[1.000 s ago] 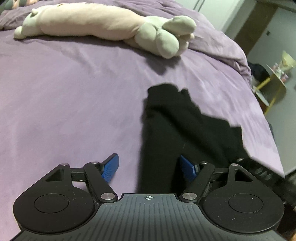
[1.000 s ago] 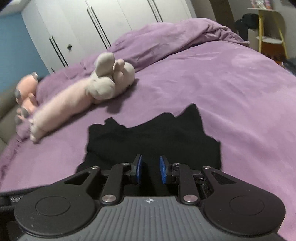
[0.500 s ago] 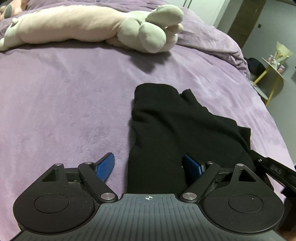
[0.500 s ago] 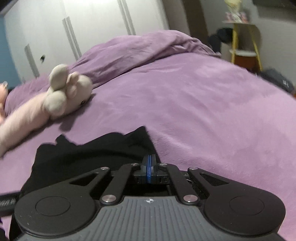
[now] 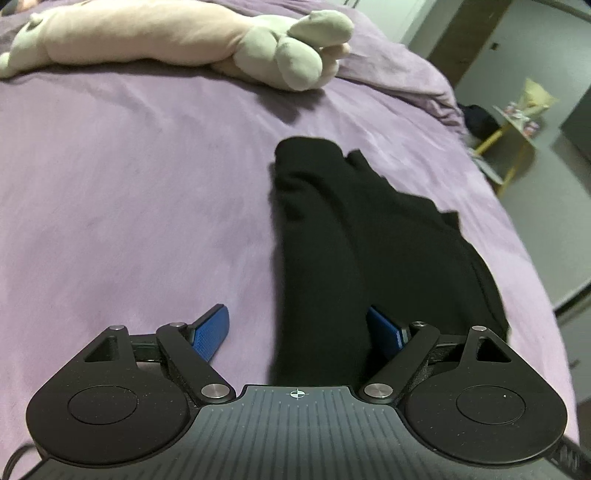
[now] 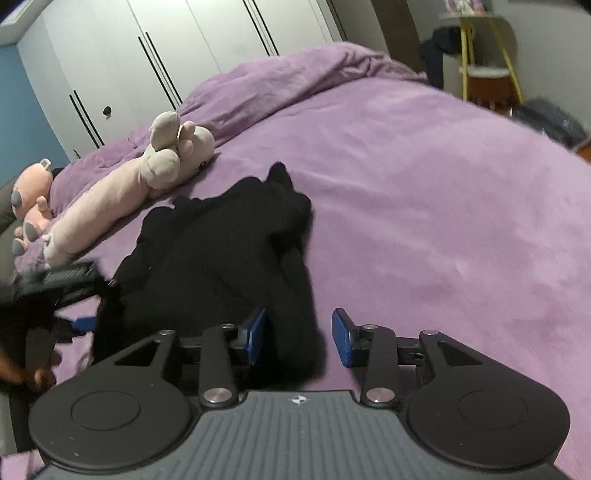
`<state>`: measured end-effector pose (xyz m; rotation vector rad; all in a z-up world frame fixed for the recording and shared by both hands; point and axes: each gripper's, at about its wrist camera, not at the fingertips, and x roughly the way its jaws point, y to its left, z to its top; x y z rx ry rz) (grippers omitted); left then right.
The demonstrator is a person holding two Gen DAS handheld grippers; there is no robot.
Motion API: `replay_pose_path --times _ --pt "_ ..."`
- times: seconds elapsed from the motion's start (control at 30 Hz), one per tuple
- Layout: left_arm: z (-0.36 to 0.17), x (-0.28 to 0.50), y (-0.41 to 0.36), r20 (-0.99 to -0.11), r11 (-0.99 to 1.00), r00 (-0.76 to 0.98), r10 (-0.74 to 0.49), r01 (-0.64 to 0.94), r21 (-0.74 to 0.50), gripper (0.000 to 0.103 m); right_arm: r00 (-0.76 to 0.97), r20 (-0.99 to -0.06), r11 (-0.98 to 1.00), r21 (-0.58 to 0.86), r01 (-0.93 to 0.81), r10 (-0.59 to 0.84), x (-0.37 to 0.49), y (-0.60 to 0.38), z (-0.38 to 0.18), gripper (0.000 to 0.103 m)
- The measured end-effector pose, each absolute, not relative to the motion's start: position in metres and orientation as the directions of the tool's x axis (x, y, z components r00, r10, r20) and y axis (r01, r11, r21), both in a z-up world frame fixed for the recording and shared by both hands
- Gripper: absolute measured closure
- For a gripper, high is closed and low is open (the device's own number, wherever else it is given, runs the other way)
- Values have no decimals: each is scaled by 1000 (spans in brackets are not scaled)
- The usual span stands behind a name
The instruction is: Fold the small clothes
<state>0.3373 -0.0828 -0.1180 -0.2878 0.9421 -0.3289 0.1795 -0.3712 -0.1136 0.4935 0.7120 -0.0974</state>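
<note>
Both wrist views, 1 moment in a folding task. A black garment (image 5: pixel 373 236) lies on a purple bedspread (image 5: pixel 129 177), bunched into a long, thick ridge along 1 side, with thinner cloth spreading away from it; a long pink plush toy (image 5: pixel 155 33) lies well beyond it, apart from the cloth.

The left gripper (image 5: pixel 299 332) is spread wide. Its 2 blue pads straddle the near end of the ridge: 1 pad over bare bedspread, the other over or against black cloth, with no pinch visible.

The right gripper (image 6: pixel 299 338) has its jaws opening. The near edge of the garment sits in the gap, close to the left pad and clear of the right pad, so nothing is clamped. The left gripper and part of a hand (image 6: pixel 33 373) show, blurred, at the far left of this view.

Judged step: a fold has just been laid over and let go, leaving the garment roughly halved lengthwise but lumpy. The next move likely calls for a fresh grip on the near end by both grippers, pads biting through all layers, then a carry toward the far end to halve the length. Uneven layers may slip apart.
</note>
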Motion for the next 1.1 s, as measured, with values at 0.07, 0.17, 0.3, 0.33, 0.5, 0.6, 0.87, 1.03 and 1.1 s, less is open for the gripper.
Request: replay_pose_path --times 0.07,0.17,0.3,0.33,0.5,0.6,0.87,1.03,1.1 --pt "-117 324 -68 -726 888 528 -441 138 -439 16 754 -647 853 453 260 114 176 -379 -115 65" --pt "-117 309 -57 -714 849 477 -512 156 -504 17 755 -633 796 541 270 174 177 -383 -119 65" --pt "-120 303 -66 -691 793 395 -605 225 -566 18 745 -625 745 608 274 236 183 -381 -128 71" --pt "-122 304 -68 -686 779 375 -624 224 -586 19 741 -628 735 615 286 237 185 -381 -129 81" --pt "-126 311 -63 -682 759 346 -645 186 -623 33 792 -445 453 858 244 417 174 -411 -148 85" --pt "-122 315 -46 -613 691 339 -714 193 -697 32 740 -558 577 766 284 377 174 -420 -146 81" --pt "-117 358 -47 -583 692 428 -690 155 -705 16 742 -540 558 784 271 398 226 -445 -140 46" --pt "-134 388 -84 -653 737 368 -662 162 -656 16 688 -553 577 782 235 470 275 -432 -146 46" --pt "-139 389 -87 -639 722 365 -677 164 -672 17 686 -561 592 772 232 463 282 -427 -148 56"
